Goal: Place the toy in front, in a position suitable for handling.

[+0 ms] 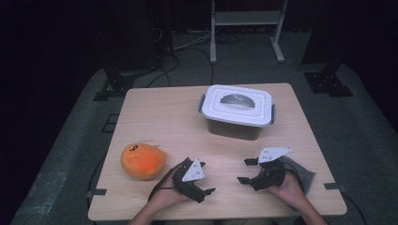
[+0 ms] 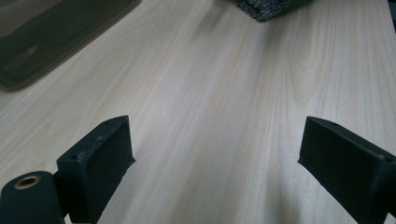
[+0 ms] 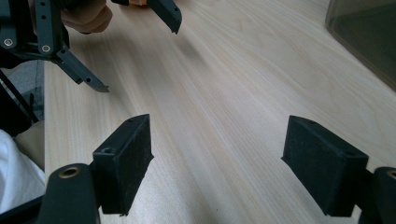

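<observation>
Both grippers, left (image 1: pixel 206 185) and right (image 1: pixel 244 171), rest on the worktop (image 1: pixel 159 117) with jaws spread, gripping nothing. The plush (image 1: pixel 142 161) lies just left of the left gripper, outside its jaws.

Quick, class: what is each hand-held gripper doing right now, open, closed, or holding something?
Left hand-held gripper: open, jaws wide apart, holding nothing.
Right hand-held gripper: open, jaws wide apart, holding nothing.
</observation>
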Demonstrator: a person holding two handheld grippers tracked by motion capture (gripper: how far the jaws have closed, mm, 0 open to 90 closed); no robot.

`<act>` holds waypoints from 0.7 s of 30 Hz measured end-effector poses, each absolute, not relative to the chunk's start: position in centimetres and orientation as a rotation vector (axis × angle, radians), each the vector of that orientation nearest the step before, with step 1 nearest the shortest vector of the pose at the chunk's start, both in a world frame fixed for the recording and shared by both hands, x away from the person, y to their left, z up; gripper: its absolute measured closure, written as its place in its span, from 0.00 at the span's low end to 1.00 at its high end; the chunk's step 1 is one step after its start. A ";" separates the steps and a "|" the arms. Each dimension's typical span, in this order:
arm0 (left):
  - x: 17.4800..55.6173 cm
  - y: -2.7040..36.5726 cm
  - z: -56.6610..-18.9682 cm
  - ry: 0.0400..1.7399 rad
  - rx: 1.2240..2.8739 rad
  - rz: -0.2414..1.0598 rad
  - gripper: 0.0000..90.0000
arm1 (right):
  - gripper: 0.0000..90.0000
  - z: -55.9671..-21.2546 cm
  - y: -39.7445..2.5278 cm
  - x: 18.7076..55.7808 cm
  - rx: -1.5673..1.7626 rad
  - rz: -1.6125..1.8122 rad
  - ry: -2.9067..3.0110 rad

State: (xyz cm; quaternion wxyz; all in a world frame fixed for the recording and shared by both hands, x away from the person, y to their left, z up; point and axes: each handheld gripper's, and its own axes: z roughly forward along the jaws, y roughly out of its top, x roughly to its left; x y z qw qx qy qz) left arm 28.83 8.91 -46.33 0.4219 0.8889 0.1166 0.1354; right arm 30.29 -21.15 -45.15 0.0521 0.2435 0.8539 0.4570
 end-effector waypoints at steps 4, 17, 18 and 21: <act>28.9 8.9 -46.3 0.294 2.225 0.336 0.10 | 0.25 -45.2 -21.3 30.4 0.743 1.403 2.599; 28.3 10.1 -43.6 0.306 2.142 0.402 0.10 | 0.25 -45.0 -21.0 30.2 0.734 1.380 2.596; 28.2 10.5 -42.7 0.309 2.117 0.408 0.10 | 0.25 -45.1 -20.9 30.2 0.725 1.376 2.597; 28.3 11.1 -41.8 0.318 2.088 0.434 0.10 | 0.25 -45.1 -21.0 30.2 0.728 1.379 2.598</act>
